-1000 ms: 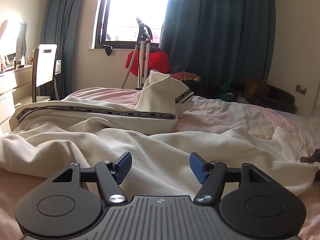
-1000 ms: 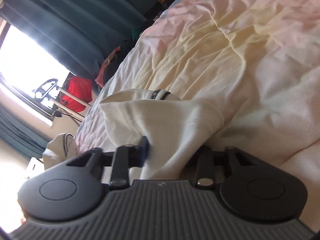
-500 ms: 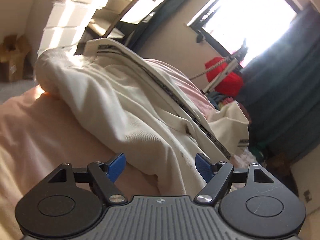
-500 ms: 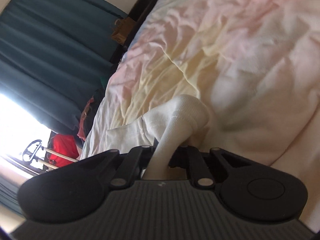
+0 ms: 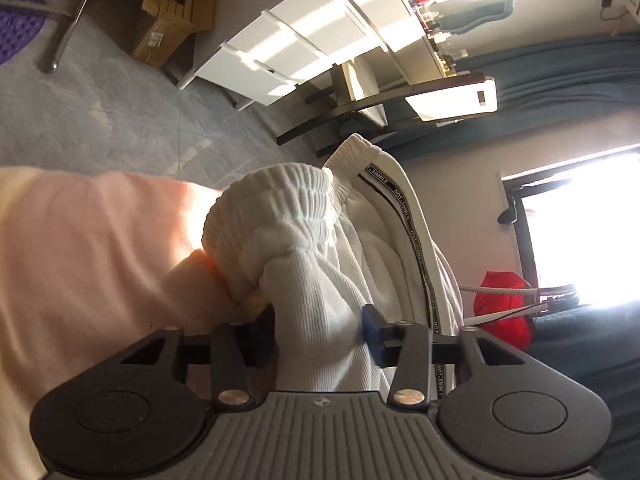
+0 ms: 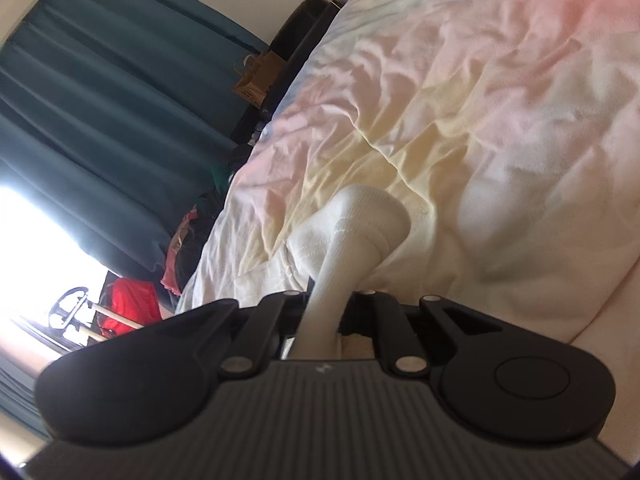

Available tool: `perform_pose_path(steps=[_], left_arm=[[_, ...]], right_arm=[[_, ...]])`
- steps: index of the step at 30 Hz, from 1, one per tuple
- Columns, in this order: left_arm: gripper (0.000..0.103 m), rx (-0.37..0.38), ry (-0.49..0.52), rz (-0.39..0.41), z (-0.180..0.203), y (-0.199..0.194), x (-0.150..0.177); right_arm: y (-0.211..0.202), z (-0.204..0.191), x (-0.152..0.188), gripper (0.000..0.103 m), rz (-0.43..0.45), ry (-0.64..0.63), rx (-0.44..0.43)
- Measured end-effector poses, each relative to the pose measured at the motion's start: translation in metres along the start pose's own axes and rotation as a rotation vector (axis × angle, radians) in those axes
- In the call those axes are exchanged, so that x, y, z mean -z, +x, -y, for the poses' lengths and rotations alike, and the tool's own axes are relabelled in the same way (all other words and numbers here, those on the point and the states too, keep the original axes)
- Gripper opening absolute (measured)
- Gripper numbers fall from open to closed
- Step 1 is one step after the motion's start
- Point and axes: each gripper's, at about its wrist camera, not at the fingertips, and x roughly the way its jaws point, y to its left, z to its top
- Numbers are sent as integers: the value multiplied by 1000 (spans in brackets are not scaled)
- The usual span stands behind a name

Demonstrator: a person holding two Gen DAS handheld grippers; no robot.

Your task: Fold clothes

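Observation:
Cream-white trousers [image 5: 304,240] with a gathered elastic waistband and a black lettered side stripe [image 5: 416,240] lie bunched at the edge of the pink bed [image 5: 80,240]. My left gripper [image 5: 318,338] is rolled on its side. Its jaws are closing, and the blue pads press on a thick bunch of the cloth just below the waistband. In the right wrist view another part of the white garment [image 6: 360,220] rises as a rounded fold from the rumpled sheet [image 6: 480,120]. My right gripper [image 6: 328,308] is shut on the narrow neck of that fold.
Beyond the bed's edge are grey floor, a cardboard box [image 5: 172,20], white drawers [image 5: 300,40] and a chair [image 5: 400,108]. A red bag [image 5: 504,308] stands under the bright window. Teal curtains [image 6: 100,100], a paper bag [image 6: 260,76] and piled clothes line the far side.
The left gripper has rolled over, swung to the waistband end at the bed's edge and closed on the cloth. The right gripper pinched tighter on its fold and rolled a little.

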Motion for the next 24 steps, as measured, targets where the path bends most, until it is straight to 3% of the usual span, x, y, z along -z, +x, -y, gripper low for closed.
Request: perform_pose_path(steps=[5, 8, 11, 14, 18, 19, 21, 24], left_arm=[[10, 15, 53, 53, 25, -28, -13], [10, 41, 90, 23, 39, -46, -22], [10, 15, 147, -6, 38, -66, -22], [10, -75, 194, -30, 24, -72, -13], [11, -199, 277, -79, 8, -63, -2], [12, -214, 314, -86, 8, -61, 0], [21, -243, 355, -89, 11, -60, 4], [30, -278, 426, -80, 22, -63, 12]], right_arm=[[-6, 16, -5, 9, 11, 136, 16], [-22, 19, -7, 8, 39, 189, 32], [-46, 16, -9, 8, 100, 171, 83], [-67, 21, -11, 8, 153, 170, 154], [-74, 59, -19, 8, 127, 278, 261], [-72, 66, -20, 8, 102, 304, 255], [-69, 73, -23, 9, 67, 318, 244], [-70, 58, -22, 11, 57, 218, 274]])
